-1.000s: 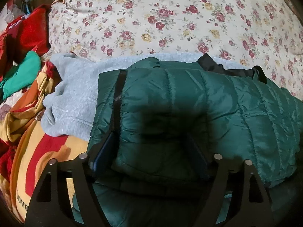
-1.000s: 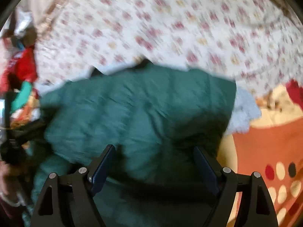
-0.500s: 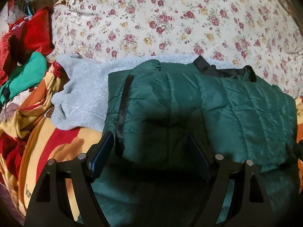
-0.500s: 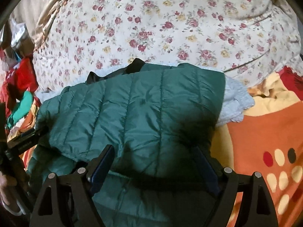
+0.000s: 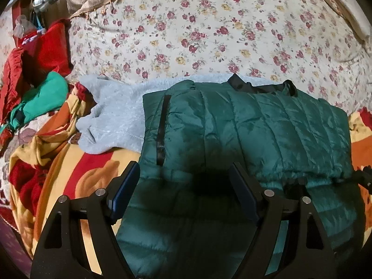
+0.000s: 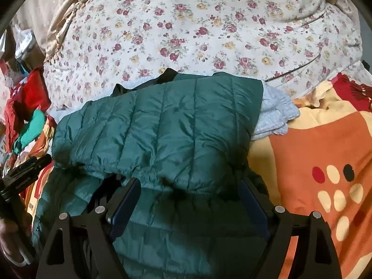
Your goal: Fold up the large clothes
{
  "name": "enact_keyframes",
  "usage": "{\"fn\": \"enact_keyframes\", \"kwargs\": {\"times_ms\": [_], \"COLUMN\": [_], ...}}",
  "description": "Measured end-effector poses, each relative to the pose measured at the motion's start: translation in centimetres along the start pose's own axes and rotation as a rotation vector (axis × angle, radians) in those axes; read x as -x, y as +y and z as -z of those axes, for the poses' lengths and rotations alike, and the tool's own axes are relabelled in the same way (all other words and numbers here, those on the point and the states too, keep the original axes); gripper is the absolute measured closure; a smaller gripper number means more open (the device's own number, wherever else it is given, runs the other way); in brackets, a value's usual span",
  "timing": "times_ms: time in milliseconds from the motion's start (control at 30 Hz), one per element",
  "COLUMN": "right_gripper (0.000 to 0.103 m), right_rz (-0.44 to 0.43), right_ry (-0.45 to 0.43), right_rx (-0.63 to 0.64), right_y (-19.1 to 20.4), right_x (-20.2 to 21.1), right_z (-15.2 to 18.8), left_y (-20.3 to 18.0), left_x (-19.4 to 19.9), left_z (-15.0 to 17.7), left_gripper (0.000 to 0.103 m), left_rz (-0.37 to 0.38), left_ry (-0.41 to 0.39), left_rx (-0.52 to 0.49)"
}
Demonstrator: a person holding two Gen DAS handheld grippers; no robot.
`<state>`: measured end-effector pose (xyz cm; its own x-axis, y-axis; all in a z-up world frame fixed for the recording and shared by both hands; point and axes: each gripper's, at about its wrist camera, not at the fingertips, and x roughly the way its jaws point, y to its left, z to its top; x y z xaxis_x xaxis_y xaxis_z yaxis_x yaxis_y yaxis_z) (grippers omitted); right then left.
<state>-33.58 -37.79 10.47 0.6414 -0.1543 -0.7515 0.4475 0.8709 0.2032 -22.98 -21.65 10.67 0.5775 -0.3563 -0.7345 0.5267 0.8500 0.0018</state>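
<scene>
A dark green quilted jacket [image 5: 244, 130] lies folded on the bed, its upper half doubled over the lower, with a black collar at the far edge. It rests on a pale grey fleece garment [image 5: 114, 118]. My left gripper [image 5: 183, 186] hovers open over the jacket's near left part, with no cloth pinched between its pads. The right wrist view shows the same jacket [image 6: 162, 134] and my right gripper [image 6: 189, 200] open above its folded hem, holding nothing. The left gripper [image 6: 23, 169] and the hand holding it show at that view's left edge.
A floral sheet [image 5: 209, 34] covers the bed beyond the jacket. Under the clothes lies an orange and yellow blanket [image 6: 313, 162]. Red and bright green clothes [image 5: 39, 74] are piled at the left. The grey fleece [image 6: 272, 116] sticks out on the right.
Both grippers have drawn back and risen from the jacket, so more of it and the blanket shows. The jacket stays folded and still. Both grippers stay open.
</scene>
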Motion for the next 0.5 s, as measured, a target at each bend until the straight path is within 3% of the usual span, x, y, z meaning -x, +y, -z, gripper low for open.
{"fn": "enact_keyframes", "kwargs": {"times_ms": [500], "right_gripper": [0.019], "right_rz": [0.011], "right_ry": [0.025], "right_rx": [-0.012], "right_y": [-0.21], "right_x": [0.44], "right_z": [1.10], "left_y": [-0.41], "left_x": [0.86], "left_z": [0.88], "left_gripper": [0.023], "left_rz": [0.010], "left_ry": [0.008], "left_rx": [-0.011]}}
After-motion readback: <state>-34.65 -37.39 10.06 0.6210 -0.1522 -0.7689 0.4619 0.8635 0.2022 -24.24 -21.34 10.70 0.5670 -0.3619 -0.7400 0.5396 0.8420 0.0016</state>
